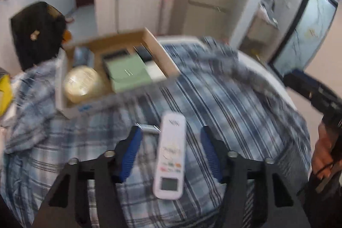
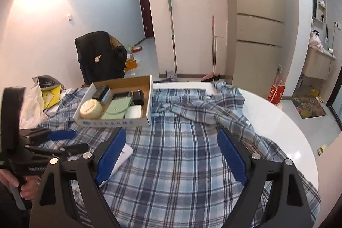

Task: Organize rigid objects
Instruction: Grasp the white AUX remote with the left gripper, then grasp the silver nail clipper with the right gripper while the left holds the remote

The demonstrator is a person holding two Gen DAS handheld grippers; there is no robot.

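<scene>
White remote (image 1: pixel 170 158): 1 | left tool (image 1: pixel 171 142): apart | right tool (image 2: pixel 171 155): apart | box (image 2: pixel 113 122): 1

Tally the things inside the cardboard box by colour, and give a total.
In the cardboard box, as far as the right wrist view shows:
Cream: 1, the round tin
Green: 1, the flat box
White: 1, the small box
Black or dark: 3, the case at the back, the flat item, the small block
Total: 6
</scene>
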